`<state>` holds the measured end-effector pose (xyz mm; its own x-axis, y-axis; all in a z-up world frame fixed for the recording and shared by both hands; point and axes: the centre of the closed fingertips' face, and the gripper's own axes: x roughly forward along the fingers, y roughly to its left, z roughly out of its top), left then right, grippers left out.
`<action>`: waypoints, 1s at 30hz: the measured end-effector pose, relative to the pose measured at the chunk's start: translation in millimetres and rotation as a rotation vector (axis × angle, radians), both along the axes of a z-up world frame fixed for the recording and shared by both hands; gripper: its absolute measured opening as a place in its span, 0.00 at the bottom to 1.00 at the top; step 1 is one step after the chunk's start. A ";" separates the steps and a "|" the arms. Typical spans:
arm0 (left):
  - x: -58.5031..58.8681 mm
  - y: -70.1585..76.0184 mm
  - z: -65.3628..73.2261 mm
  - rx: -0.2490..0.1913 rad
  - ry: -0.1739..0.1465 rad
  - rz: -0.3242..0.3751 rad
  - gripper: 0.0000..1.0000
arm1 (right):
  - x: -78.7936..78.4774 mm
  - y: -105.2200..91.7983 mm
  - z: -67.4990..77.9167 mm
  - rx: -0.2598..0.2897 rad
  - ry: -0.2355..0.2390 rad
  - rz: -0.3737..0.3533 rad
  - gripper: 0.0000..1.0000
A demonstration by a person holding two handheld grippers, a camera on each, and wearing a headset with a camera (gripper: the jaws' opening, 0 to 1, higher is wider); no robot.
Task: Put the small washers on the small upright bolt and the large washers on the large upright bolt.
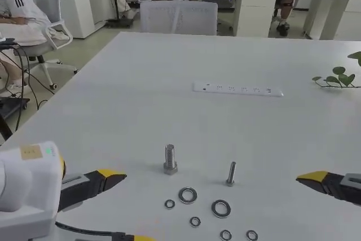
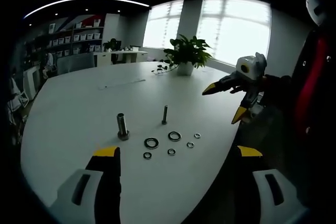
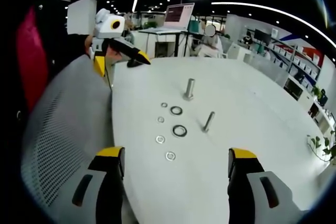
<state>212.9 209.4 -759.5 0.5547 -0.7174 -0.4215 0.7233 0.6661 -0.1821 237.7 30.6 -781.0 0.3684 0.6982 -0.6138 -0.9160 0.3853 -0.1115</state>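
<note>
Left gripper [image 2: 177, 151]: jaws spread wide, nothing between them. In its own view the two yellow-tipped jaws rise at lower left and lower right, with the washers and bolts in the gap between them, further up the frame. In the head view it sits at the lower left corner, tips pointing right.

Right gripper [image 3: 176, 153]: jaws likewise spread wide and holding nothing. In the head view one yellow tip enters at the right edge, lower down. In the left gripper view it hangs at centre right, off the edge of the table.

Large upright bolt [image 1: 170, 159]: standing on its head on the white table [image 1: 169, 83], lower centre of the head view.

Small upright bolt [image 1: 231, 173]: also standing, to the right of the large bolt and slightly lower in the frame, well apart from it.

Large washers [image 1: 188, 195]: two, lying flat below the bolts, one under the large bolt and the other to its lower right, under the small bolt.

Small washers [image 1: 195, 221]: four, lying flat. One lies just left of the first large washer, one lies below and between the two large ones, and two lie side by side at the bottom edge. None touches a bolt.

Other items: a white power strip [image 1: 237, 89] at centre right, and an office chair [image 1: 178, 17] at the table's far edge, top centre.
</note>
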 end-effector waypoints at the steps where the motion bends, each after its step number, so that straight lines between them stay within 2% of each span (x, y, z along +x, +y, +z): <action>1: -0.3 -0.2 -0.4 0.001 0.002 -0.001 0.89 | -0.2 0.1 -0.5 0.000 0.002 0.001 0.82; 22: -1.3 -3.1 -0.2 -0.010 -0.007 0.004 0.88 | 1.0 -0.5 -5.8 -0.042 0.004 0.026 0.79; 30: -3.3 -5.1 0.1 -0.013 -0.014 -0.003 0.88 | 4.5 4.0 -7.1 -0.102 -0.002 0.065 0.75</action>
<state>209.7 204.3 -759.4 0.5580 -0.7248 -0.4040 0.7281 0.6612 -0.1806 242.3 34.7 -788.1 0.3256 0.6548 -0.6821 -0.9385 0.3114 -0.1491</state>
